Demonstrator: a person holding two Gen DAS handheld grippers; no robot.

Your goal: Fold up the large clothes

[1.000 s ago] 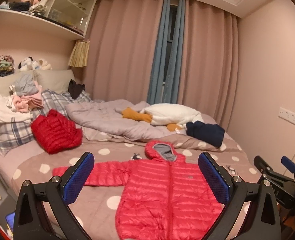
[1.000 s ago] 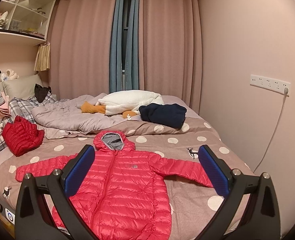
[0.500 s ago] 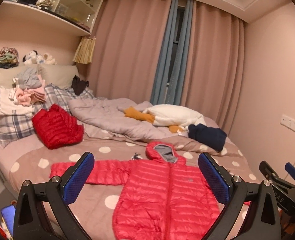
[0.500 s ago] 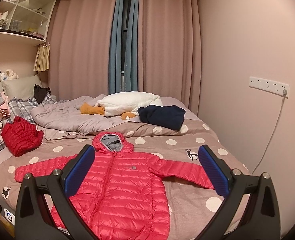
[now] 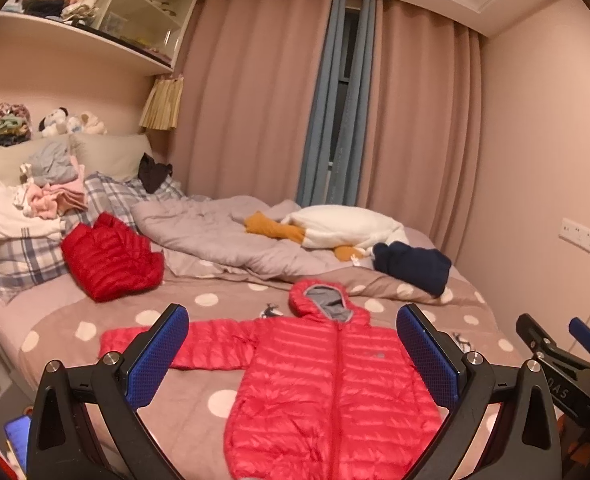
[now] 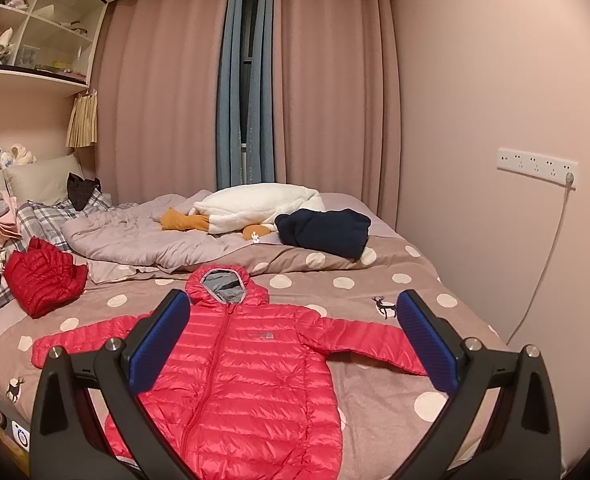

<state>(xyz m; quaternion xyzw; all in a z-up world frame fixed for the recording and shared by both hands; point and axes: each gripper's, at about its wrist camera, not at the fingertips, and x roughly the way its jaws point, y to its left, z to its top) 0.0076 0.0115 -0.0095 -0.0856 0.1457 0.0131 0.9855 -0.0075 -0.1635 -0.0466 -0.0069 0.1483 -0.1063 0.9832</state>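
A red hooded puffer jacket [image 5: 335,384] lies flat and zipped on the polka-dot bed cover [image 5: 199,412], hood toward the curtains, both sleeves spread out; it also shows in the right wrist view [image 6: 247,364]. My left gripper [image 5: 293,350] is open and empty, held above the jacket's near part. My right gripper [image 6: 291,338] is open and empty, also above the jacket. The right gripper shows at the right edge of the left wrist view [image 5: 555,344].
A folded red puffer jacket [image 5: 111,262] lies at the left by plaid pillows [image 5: 27,264] with stacked clothes [image 5: 43,204]. A grey duvet [image 5: 231,240], a plush goose [image 5: 343,228] and a navy garment [image 5: 413,266] lie behind. The wall [image 6: 495,120] is on the right.
The left gripper has shifted left and tilted up a little, showing more of the shelves. The right gripper has barely moved. The jacket has not moved.
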